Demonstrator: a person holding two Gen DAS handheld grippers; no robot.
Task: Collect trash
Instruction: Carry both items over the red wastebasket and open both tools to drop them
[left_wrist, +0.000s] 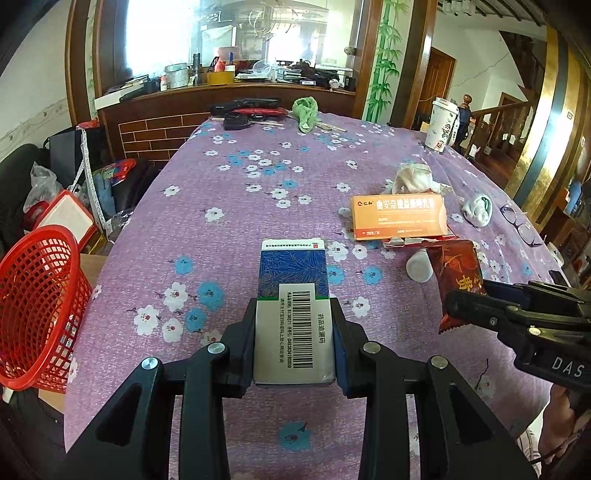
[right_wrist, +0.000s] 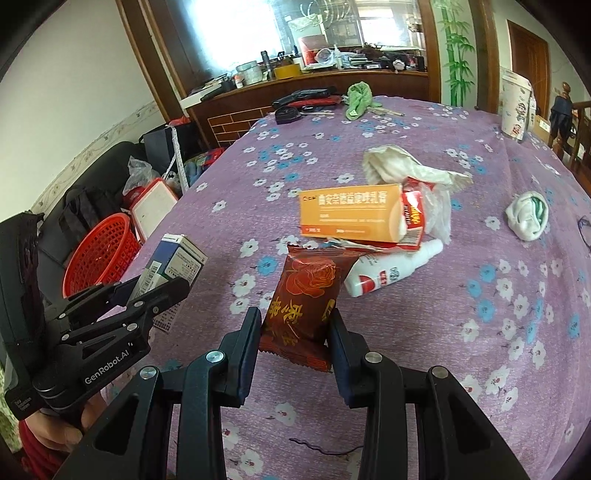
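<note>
A home: floral tablecloth (left_wrist: 258, 206), cluttered wooden sideboard (left_wrist: 229, 92), staircase railing (left_wrist: 498, 118).

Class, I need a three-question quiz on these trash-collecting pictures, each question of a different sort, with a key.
1. True or false: the left claw is clamped on a blue and white carton.
2. The right claw grips: A) the orange box B) the dark red snack wrapper C) the white bottle.
3. Fill in: beside the table's left edge stands a red mesh ____.

Key: 1 true; 2 B; 3 basket.
</note>
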